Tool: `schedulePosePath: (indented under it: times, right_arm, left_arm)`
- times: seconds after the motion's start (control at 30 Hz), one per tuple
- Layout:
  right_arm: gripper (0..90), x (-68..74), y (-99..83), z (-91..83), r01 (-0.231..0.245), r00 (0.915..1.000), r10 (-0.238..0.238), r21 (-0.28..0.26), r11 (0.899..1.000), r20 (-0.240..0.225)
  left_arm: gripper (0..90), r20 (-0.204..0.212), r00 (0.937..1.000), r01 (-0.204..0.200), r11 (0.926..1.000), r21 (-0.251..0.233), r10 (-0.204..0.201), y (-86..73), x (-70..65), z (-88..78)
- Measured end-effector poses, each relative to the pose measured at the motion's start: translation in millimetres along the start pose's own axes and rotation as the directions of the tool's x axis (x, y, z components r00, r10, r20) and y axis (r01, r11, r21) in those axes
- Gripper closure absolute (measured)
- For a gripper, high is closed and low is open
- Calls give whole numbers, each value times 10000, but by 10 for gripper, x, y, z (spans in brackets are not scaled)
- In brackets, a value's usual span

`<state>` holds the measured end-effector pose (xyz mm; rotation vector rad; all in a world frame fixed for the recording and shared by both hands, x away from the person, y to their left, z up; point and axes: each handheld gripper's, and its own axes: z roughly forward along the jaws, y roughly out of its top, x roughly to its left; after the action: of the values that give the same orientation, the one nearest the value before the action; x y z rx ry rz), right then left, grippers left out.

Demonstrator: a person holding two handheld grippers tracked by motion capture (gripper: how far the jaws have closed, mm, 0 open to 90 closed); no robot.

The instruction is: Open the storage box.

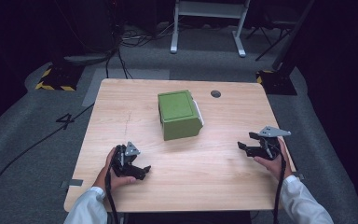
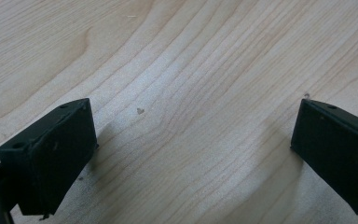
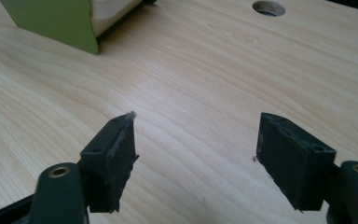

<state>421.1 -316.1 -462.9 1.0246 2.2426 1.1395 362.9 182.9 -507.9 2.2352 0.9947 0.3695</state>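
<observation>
The green box (image 1: 179, 115) sits around the middle of my wooden table (image 1: 135, 102), a bit toward the far side, with a pale white part sticking out along its right edge. From the high view I get its whole blocky shape and the flat recessed panel on top; my right gripper view just catches a green corner (image 3: 56, 21) and that pale side up in the top left, plus the round hole in the tabletop (image 3: 268, 7) further back, which from above shows as a small dark disc near the far right edge. My left gripper (image 1: 129, 162) is down by the near left, well apart from the box — its own view shows bare wood grain, light with wavy lines and a tiny dark nick, between two matte black jaws spread wide with nothing in them. My right gripper (image 1: 261, 145) is over near the right edge, grey three-cornered plate on top, jaws also wide open and empty, pads looking a bit frayed at the edges. Nothing sits between either tool and the box. Beyond the table there's grey carpet, loose cables, yellow-black striped tape (image 1: 51, 85) and white desk legs (image 1: 173, 44).
</observation>
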Motion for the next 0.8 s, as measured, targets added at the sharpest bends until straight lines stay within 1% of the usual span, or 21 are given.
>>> schedulePosePath:
  times: [0.07,0.1,0.13,0.17,0.2,0.23,0.27,0.37,0.4,0.43,0.47,0.57,0.63,0.67,0.73,0.8]
  right_arm:
    - [310,10,77,37,104,9999,-105,-112,9999,-31]
    - [310,10,77,37,104,9999,-105,-112,9999,-31]
    - [315,25,155,74,321,9994,-320,-175,9993,97]
    - [315,25,155,74,321,9994,-320,-175,9993,97]
    - [322,42,238,109,374,9993,-372,-314,9988,86]
    - [322,42,238,109,374,9993,-372,-314,9988,86]
    - [324,52,281,125,436,9990,-434,-386,9983,58]
    - [328,88,413,170,466,9989,-466,-628,9969,14]
    - [329,109,492,200,381,9992,-388,-770,9963,-77]
    - [329,109,492,200,381,9992,-388,-770,9963,-77]
    - [328,129,557,237,307,9994,-320,-901,9955,-133]
    - [325,164,642,315,221,9993,-250,-1003,9947,-272]
    - [323,177,662,339,226,9992,-256,-993,9948,-295]
    - [319,227,728,414,321,9988,-355,-941,9950,-342]
    - [319,250,759,443,374,9985,-410,-934,9949,-371]
    - [319,327,860,514,490,9977,-535,-1001,9938,-424]
  left_arm:
    - [3,-5,10000,2,10000,-3,-2,0,0,0]
    - [3,-5,10000,2,10000,-3,-2,0,0,0]
    - [3,0,10000,-3,10000,1,3,0,0,0]
    - [3,0,10000,-3,10000,1,3,0,0,0]
    - [3,-2,10000,-3,10000,1,3,0,0,0]
    - [3,-5,10000,-2,10000,-3,2,0,0,0]
    - [3,-5,10000,2,10000,-4,-2,0,0,0]
    - [3,-5,10000,9,10000,-17,-9,-3,-1,-1]
    - [3,-4,10000,17,10000,-11,-17,-6,0,-4]
    - [3,-4,10000,17,10000,-11,-17,-6,0,-4]
    - [3,2,10000,8,10000,-12,-8,-9,0,-7]
    - [3,21,10000,-16,10000,-32,16,-14,3,-10]
    - [3,18,10000,-39,10000,-34,39,-15,5,-11]
    - [3,12,10000,-33,10000,-13,33,-20,3,-17]
    - [3,14,10000,-8,10000,-9,8,-23,0,-19]
    - [3,32,10000,-13,10000,-9,13,-29,-1,-24]
